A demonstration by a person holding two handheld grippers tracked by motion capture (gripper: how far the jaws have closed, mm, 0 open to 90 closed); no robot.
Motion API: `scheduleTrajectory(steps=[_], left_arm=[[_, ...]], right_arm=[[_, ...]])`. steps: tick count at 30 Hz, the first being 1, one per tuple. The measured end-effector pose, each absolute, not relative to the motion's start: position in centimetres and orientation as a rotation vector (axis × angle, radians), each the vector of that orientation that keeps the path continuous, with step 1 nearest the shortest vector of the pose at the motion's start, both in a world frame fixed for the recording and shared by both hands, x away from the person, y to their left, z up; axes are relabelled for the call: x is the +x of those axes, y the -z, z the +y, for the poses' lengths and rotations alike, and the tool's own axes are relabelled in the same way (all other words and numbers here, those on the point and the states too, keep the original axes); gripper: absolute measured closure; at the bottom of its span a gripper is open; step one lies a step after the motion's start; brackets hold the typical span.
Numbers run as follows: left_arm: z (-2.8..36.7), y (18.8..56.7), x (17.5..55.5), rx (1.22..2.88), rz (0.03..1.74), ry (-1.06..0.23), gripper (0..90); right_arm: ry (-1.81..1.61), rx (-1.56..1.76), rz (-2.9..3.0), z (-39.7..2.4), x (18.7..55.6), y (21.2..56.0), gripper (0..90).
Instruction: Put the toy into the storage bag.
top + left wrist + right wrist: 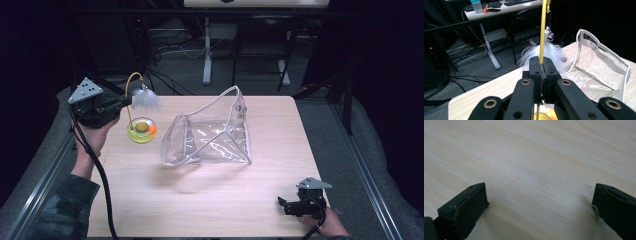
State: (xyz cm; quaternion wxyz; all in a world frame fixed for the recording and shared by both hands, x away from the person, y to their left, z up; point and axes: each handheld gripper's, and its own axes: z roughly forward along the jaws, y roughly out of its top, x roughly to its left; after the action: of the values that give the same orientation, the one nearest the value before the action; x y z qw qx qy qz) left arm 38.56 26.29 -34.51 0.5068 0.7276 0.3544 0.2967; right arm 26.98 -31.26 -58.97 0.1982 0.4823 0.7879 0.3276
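Note:
A cat toy stands at the table's left: a yellow dish-shaped base (141, 130) with an orange ball in it, a thin yellow rod (129, 85) arching up from it, and a white feather tuft (146, 100) hanging from the rod's end. My left gripper (129, 101) is shut on the rod above the base. In the left gripper view its jaws (541, 62) pinch the yellow rod (543, 30), with the feather tuft (552, 52) and a small bell behind. My right gripper (282, 204) rests open at the near right, bare wood between its jaws (540, 195).
A clear plastic pouch (210, 132) with grey-white edging lies open-mouthed in the middle of the wooden table (210, 200), right of the toy; it is the pouch (599, 65) beyond the jaws. Desk legs, chairs and cables stand on the floor behind the table.

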Motion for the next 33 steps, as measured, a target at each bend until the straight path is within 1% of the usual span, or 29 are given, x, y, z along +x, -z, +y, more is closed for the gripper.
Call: scheduleTrajectory(steps=[17, 33], left_arm=[[24.5, 32.7, 39.6, 1.753, 0.805, -0.717, 88.5], [20.9, 31.5, 40.1, 1.772, 0.718, -0.675, 88.5]], right_arm=[[-0.918, 1.348, 2.206, -31.3, 27.0, 59.0, 0.0], [-0.917, 1.349, 2.205, -31.3, 27.0, 59.0, 0.0]])
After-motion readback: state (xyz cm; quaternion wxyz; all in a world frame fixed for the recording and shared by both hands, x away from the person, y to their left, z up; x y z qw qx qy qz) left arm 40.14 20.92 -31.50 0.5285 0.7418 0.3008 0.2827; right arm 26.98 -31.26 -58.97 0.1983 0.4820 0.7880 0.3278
